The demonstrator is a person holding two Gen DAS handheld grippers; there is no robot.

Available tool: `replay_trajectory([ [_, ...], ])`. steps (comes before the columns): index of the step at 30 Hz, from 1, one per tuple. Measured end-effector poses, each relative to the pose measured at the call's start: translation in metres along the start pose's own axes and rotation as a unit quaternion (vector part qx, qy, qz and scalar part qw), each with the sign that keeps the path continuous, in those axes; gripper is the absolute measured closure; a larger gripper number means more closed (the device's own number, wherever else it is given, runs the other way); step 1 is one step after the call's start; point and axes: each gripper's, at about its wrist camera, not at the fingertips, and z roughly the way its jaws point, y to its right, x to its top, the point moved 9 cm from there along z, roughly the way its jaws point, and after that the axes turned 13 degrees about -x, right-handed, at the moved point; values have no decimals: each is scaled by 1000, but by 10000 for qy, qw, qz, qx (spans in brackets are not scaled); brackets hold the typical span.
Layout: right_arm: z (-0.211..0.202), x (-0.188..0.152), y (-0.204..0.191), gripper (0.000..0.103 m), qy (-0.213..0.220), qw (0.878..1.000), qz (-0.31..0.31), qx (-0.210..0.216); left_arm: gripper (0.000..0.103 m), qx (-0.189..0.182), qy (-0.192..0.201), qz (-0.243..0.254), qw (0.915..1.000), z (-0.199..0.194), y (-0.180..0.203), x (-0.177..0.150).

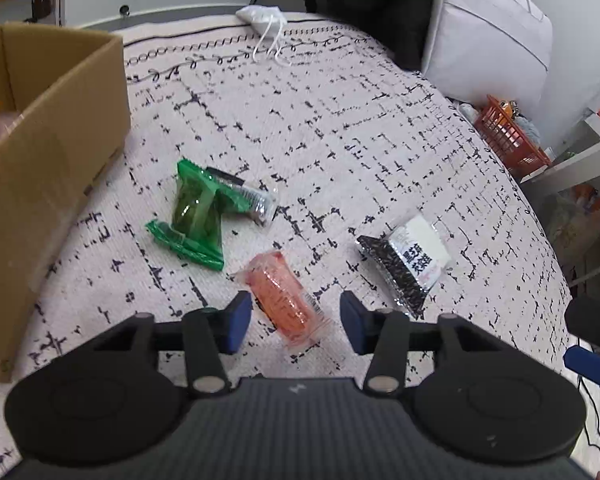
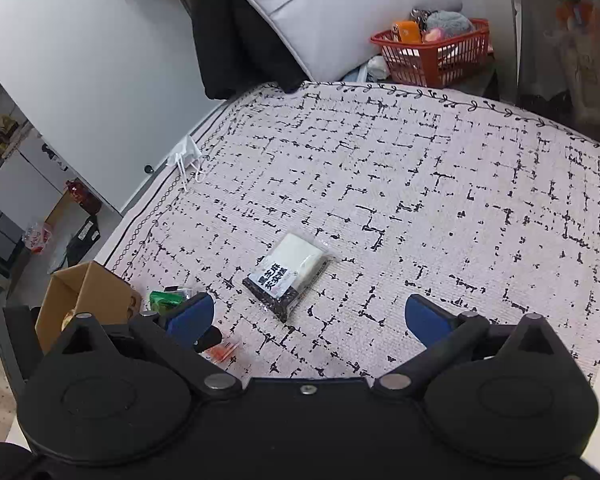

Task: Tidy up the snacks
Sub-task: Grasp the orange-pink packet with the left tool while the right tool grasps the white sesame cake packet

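Observation:
An orange-pink snack packet (image 1: 284, 296) lies on the patterned cloth (image 1: 340, 128), its near end between the blue pads of my left gripper (image 1: 296, 320). The jaws stand partly apart and I see a gap at each pad, so the gripper is open. A green packet (image 1: 196, 212) lies to the left and a black-and-white packet (image 1: 408, 264) to the right. My right gripper (image 2: 310, 318) is wide open and holds nothing, just short of the black-and-white packet (image 2: 288, 276). The cardboard box (image 1: 52, 160) stands at the left with snacks inside.
A white face mask (image 1: 260, 16) lies at the cloth's far edge. Past the cloth stand a grey pillow (image 2: 340, 8) and a red basket (image 2: 432, 52) full of items. The box (image 2: 84, 300) and green packet (image 2: 166, 300) sit left of my right gripper.

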Motion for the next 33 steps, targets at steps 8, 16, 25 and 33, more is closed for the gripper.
replay_trajectory([
  [8, 13, 0, -1, 0, -113, 9999, 28, 7, 56, 32, -77, 95, 9999, 16, 2, 2],
  [16, 18, -1, -7, 0, -180, 9998, -26, 63, 56, 118, 27, 180, 9998, 15, -3, 1],
  [25, 25, -1, -13, 0, -284, 9990, 181, 285, 82, 72, 121, 481, 9987, 19, 10, 11],
  [33, 47, 2, -24, 0, -386, 9982, 403, 231, 82, -70, 290, 486, 9984, 0, 10, 35],
])
